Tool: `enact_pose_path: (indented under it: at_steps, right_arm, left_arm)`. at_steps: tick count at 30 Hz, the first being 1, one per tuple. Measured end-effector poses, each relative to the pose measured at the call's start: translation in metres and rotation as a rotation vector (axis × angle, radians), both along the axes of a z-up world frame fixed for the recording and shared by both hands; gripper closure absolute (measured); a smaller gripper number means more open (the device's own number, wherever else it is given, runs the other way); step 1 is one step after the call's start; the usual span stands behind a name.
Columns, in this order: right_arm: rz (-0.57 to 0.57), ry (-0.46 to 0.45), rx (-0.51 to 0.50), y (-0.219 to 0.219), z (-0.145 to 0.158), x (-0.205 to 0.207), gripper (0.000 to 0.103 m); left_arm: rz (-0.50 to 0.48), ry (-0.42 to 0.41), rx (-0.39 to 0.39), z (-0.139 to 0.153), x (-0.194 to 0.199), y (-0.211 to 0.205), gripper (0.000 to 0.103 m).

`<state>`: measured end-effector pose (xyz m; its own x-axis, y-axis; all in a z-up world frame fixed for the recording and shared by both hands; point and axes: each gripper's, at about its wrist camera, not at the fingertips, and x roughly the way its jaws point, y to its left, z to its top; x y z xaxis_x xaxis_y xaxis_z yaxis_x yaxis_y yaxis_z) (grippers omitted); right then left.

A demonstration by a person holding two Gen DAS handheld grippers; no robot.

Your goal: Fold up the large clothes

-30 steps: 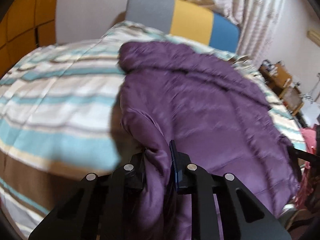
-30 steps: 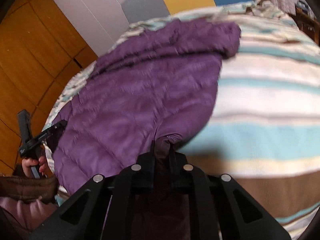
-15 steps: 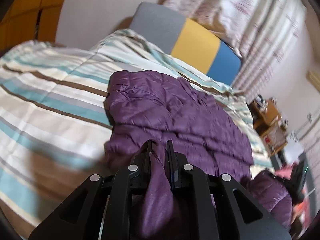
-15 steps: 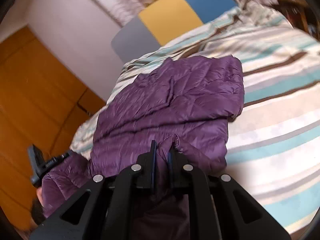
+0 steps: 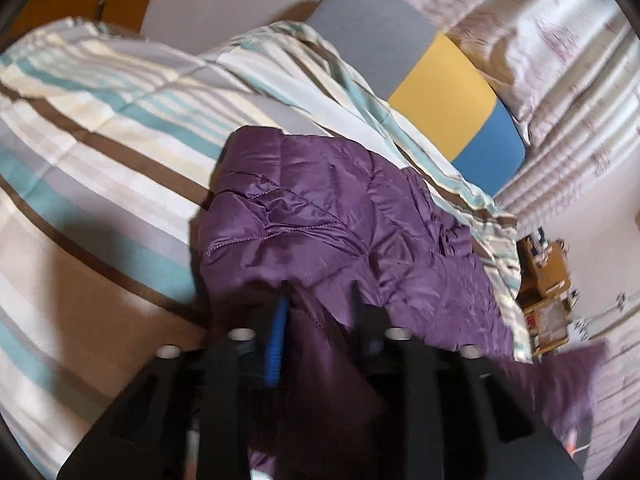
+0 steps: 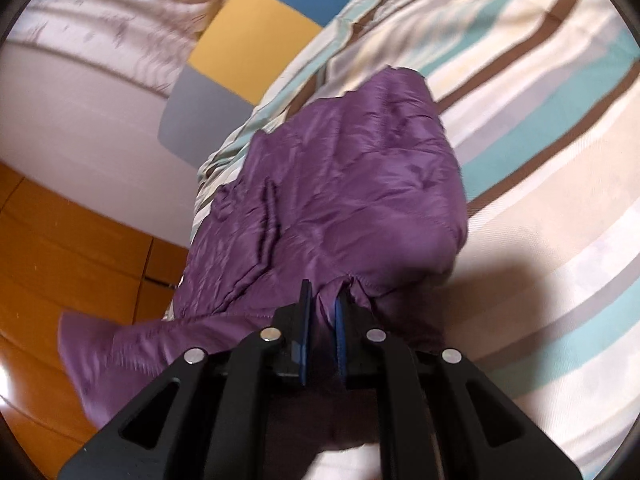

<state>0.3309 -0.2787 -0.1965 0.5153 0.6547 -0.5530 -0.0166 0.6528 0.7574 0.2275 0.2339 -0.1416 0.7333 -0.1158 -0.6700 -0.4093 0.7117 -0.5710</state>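
Observation:
A purple quilted jacket (image 5: 340,208) lies on a striped bedspread (image 5: 100,140), its near part doubled over toward the headboard. My left gripper (image 5: 320,300) hovers at the jacket's near edge. Its jaws are opening, and a fold of purple fabric still lies loose between the spread fingers. In the right wrist view the same jacket (image 6: 352,168) stretches away from my right gripper (image 6: 324,296), which is shut on a pinch of the hem. A loose flap hangs off the bed's left side there.
The bedspread (image 6: 540,120) runs wide beside the jacket. A grey, yellow and blue headboard (image 5: 440,92) stands at the far end, with patterned curtains (image 5: 552,40) behind it. Wooden furniture with clutter (image 5: 544,280) sits right of the bed, and orange wood panelling (image 6: 60,240) is on its other side.
Both grippers carried the jacket's near edge toward the headboard, rolling as they went, so the jacket now lies doubled. The left jaws, pinched on fabric before, have spread apart.

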Motion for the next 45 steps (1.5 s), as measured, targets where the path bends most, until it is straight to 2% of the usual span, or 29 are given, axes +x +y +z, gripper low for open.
enact_pose_path:
  at_steps: [1,3,4,5,7,8,9,11,14,16,18,23,24,25,26,27,30,33,38,45]
  right_arm:
    - [-0.016,0.005,0.018,-0.003,-0.004,0.001,0.091]
    - [-0.043,0.01,0.066,-0.011,-0.009,0.0,0.084]
    - [-0.05,0.007,0.078,-0.014,-0.01,-0.001,0.082]
    - [-0.054,-0.001,0.086,-0.016,-0.011,0.0,0.075]
    - [-0.072,-0.04,0.096,-0.024,-0.007,-0.006,0.051]
    - [-0.103,-0.067,0.097,-0.029,-0.003,-0.011,0.036]
    - [-0.13,-0.093,0.104,-0.032,0.001,-0.016,0.029]
    - [-0.176,-0.145,0.126,-0.045,0.007,-0.026,0.022]
    - [-0.183,-0.144,0.091,-0.051,0.006,-0.032,0.014]
    - [-0.154,-0.138,0.026,-0.048,0.003,-0.038,0.013]
    - [-0.119,-0.135,-0.056,-0.04,-0.001,-0.045,0.008]
    - [-0.016,-0.156,-0.213,-0.003,-0.007,-0.049,0.008]
    - [0.008,-0.165,-0.243,0.006,-0.008,-0.047,0.014]
    - [0.037,-0.169,-0.267,0.016,-0.009,-0.045,0.022]
    - [0.053,-0.166,-0.28,0.022,-0.01,-0.045,0.035]
    - [0.074,-0.156,-0.298,0.03,-0.012,-0.045,0.045]
    - [0.102,-0.15,-0.28,0.034,-0.013,-0.05,0.06]
    - [0.125,-0.15,-0.267,0.032,-0.013,-0.056,0.069]
    - [0.15,-0.151,-0.258,0.016,-0.014,-0.068,0.071]
    - [0.186,-0.154,-0.258,0.001,-0.008,-0.089,0.071]
  left_arm:
    - [0.044,-0.007,0.013,0.001,-0.003,0.004,0.026]
    - [0.135,-0.062,0.05,0.006,-0.016,0.014,0.01]
    - [0.149,-0.084,0.05,0.006,-0.02,0.016,0.01]
    - [0.153,-0.099,0.043,0.006,-0.024,0.021,0.01]
    - [0.136,-0.088,0.04,0.001,-0.028,0.026,0.01]
    - [0.137,-0.088,0.046,-0.001,-0.031,0.028,0.01]
    - [0.145,-0.09,0.053,-0.003,-0.036,0.03,0.01]
    - [0.206,-0.11,0.056,-0.007,-0.05,0.037,0.009]
    - [0.304,-0.133,0.004,-0.019,-0.073,0.05,0.006]
    - [0.306,-0.139,-0.012,-0.025,-0.081,0.051,0.006]
    - [0.241,-0.136,0.021,-0.029,-0.081,0.039,0.006]
    - [-0.009,-0.063,0.173,-0.032,-0.048,-0.011,0.006]
    - [-0.039,-0.034,0.207,-0.034,-0.04,-0.02,0.006]
    - [-0.054,-0.005,0.228,-0.036,-0.033,-0.025,0.01]
    - [-0.07,0.019,0.223,-0.039,-0.027,-0.027,0.017]
    - [-0.089,0.029,0.193,-0.041,-0.023,-0.028,0.028]
    - [-0.121,0.052,0.196,-0.039,-0.023,-0.036,0.045]
    - [-0.187,0.057,0.24,-0.034,-0.033,-0.046,0.06]
    - [-0.243,0.057,0.255,-0.034,-0.059,-0.06,0.063]
    - [-0.258,0.047,0.254,-0.033,-0.097,-0.079,0.063]
